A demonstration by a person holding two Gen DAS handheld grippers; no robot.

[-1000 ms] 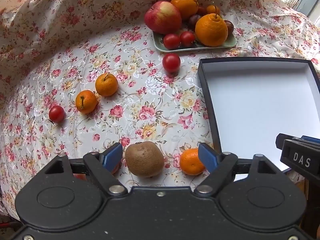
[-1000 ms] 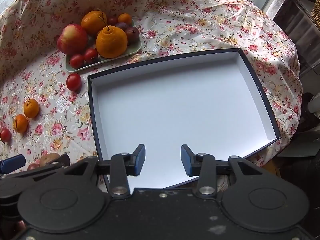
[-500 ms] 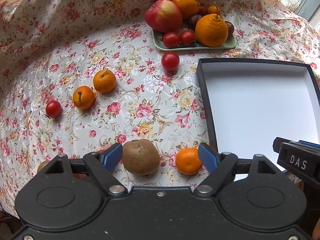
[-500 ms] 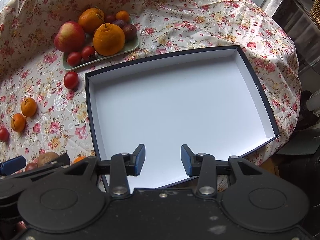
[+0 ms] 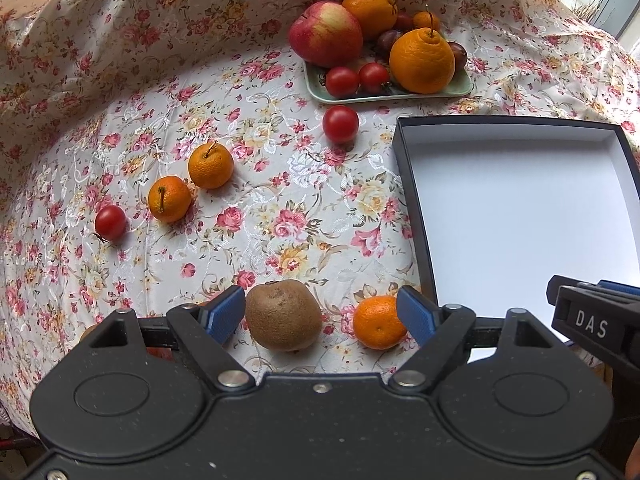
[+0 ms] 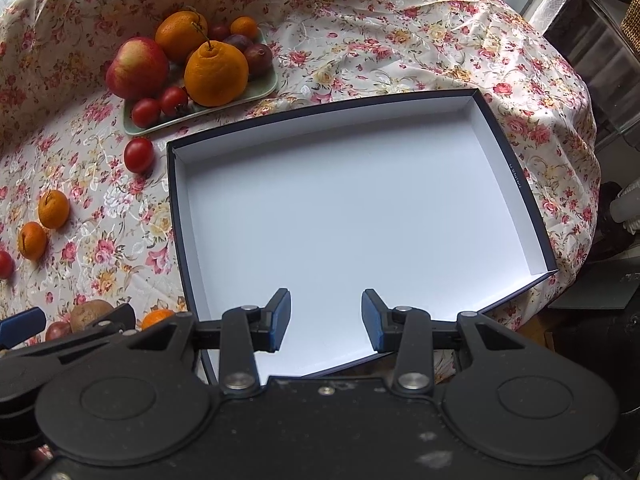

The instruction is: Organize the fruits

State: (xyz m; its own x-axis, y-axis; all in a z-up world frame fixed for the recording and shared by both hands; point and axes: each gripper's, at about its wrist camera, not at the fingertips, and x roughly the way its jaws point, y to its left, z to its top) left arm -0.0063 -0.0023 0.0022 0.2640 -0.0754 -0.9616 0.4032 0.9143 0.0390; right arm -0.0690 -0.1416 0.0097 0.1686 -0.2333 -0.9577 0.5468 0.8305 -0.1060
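My left gripper (image 5: 320, 312) hangs open, pointing steeply down over the floral cloth. A brown kiwi (image 5: 284, 316) and a mandarin (image 5: 378, 322) lie on the cloth between its blue fingertips, and neither pad touches them. Farther out lie two stemmed mandarins (image 5: 211, 165) (image 5: 169, 199) and two loose tomatoes (image 5: 110, 222) (image 5: 340, 124). My right gripper (image 6: 324, 316) is open with nothing between its fingers, above the near end of a dark box with a bare white inside (image 6: 172, 200). This box (image 5: 404, 184) sits right of the kiwi.
A green tray (image 5: 384, 94) at the back holds an apple (image 5: 326, 34), a big knobbed orange (image 5: 422, 60), two tomatoes, plums and more oranges. The cloth drops off the table's right edge (image 6: 576, 184). Dark furniture stands beyond it.
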